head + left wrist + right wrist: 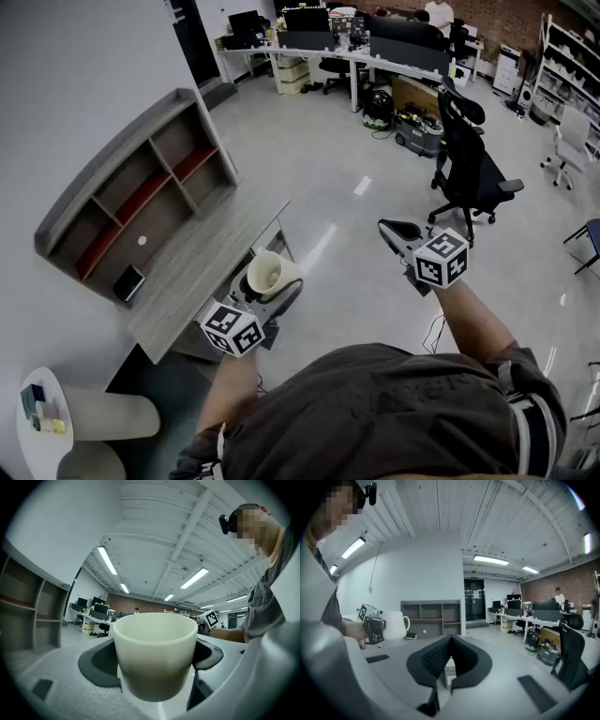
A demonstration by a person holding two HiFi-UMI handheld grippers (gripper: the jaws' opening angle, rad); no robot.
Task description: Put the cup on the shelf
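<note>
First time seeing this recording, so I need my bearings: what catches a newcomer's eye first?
The cream cup fills the left gripper view, clamped between the wide-set jaws of the left gripper and held in the air. The grey shelf with reddish boards stands at the back of a desk at the head view's left, ahead of the cup. The right gripper hangs shut and empty.

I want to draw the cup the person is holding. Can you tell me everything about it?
The cup is plain cream-white, smooth and matte, maybe plastic or ceramic, with a wide round mouth and one loop handle. From above it looks empty. It is upright, held in the air, gripped by its sides between the pads of the left gripper, close to the grey shelf.
</note>
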